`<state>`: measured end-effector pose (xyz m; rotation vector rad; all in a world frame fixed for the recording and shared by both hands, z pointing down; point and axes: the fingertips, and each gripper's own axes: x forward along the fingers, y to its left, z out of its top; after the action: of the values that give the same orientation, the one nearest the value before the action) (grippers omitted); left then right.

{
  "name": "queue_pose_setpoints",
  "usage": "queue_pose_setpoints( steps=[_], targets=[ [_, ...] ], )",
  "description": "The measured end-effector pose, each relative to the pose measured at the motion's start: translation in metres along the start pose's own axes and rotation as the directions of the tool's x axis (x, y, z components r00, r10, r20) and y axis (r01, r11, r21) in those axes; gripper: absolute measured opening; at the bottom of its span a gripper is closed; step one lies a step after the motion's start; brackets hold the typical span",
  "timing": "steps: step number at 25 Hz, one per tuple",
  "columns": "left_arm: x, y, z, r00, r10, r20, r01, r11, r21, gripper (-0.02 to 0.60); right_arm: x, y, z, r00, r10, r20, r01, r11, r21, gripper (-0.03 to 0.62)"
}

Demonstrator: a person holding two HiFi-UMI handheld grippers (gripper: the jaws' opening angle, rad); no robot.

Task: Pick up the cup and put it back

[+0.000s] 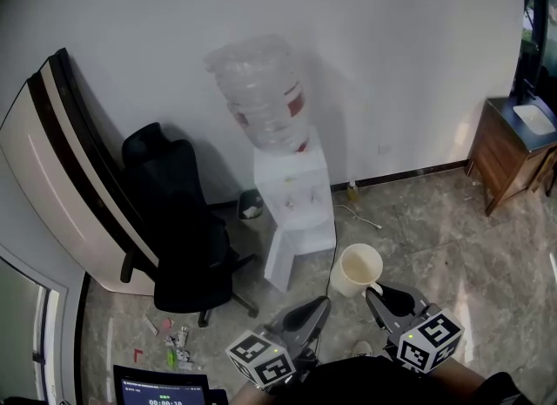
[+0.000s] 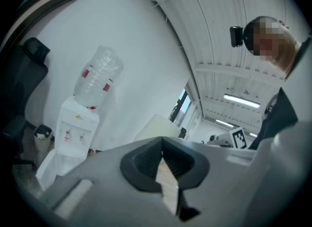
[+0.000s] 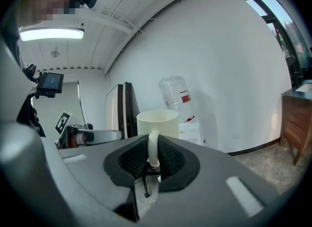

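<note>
A cream cup (image 1: 357, 270) hangs in the air in front of the water dispenser, low in the head view. My right gripper (image 1: 379, 293) is shut on its handle. In the right gripper view the cup (image 3: 157, 123) stands upright just beyond the jaws, and the right gripper (image 3: 152, 160) pinches the thin handle between its dark pads. My left gripper (image 1: 318, 307) sits beside it to the left, apart from the cup. In its own view the left gripper (image 2: 162, 155) has its jaw tips together with nothing between them.
A white water dispenser (image 1: 296, 212) with a clear bottle (image 1: 261, 103) stands against the wall. A black office chair (image 1: 178, 220) and a tall white unit (image 1: 52, 177) are to its left. A small bin (image 1: 251, 205) sits between. A wooden cabinet (image 1: 513, 146) is at right. Litter (image 1: 174, 338) lies on the floor.
</note>
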<state>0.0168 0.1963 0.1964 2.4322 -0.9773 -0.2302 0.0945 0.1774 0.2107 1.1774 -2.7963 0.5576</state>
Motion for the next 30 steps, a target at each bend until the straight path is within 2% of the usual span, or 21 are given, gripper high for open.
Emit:
queue_pose_setpoints(
  steps=[7,14,20,27,30],
  targets=[
    [-0.022,0.015,0.002,1.0,0.006,0.003,-0.006,1.0,-0.014,0.005,0.024,0.027,0.013,1.0,-0.015,0.024,0.016,1.0,-0.014,0.051],
    [-0.037,0.03,-0.002,1.0,-0.001,-0.009,0.001,0.999,-0.038,0.005,0.043,0.044,-0.017,0.999,-0.011,-0.045,0.012,1.0,0.018,0.051],
    [-0.035,0.021,-0.003,0.999,-0.045,-0.024,0.045,0.999,-0.014,0.005,0.045,0.047,-0.02,0.999,-0.004,-0.053,0.005,1.0,0.012,0.051],
    [-0.033,0.021,0.0,0.999,-0.041,-0.024,0.041,0.999,-0.002,0.004,0.045,0.043,-0.019,0.999,-0.008,-0.041,0.008,1.0,0.018,0.051],
    [-0.03,0.018,0.004,0.999,-0.047,-0.024,0.048,0.999,0.026,0.003,0.045,0.041,-0.018,0.999,-0.007,-0.041,0.008,1.0,0.022,0.051]
  ],
)
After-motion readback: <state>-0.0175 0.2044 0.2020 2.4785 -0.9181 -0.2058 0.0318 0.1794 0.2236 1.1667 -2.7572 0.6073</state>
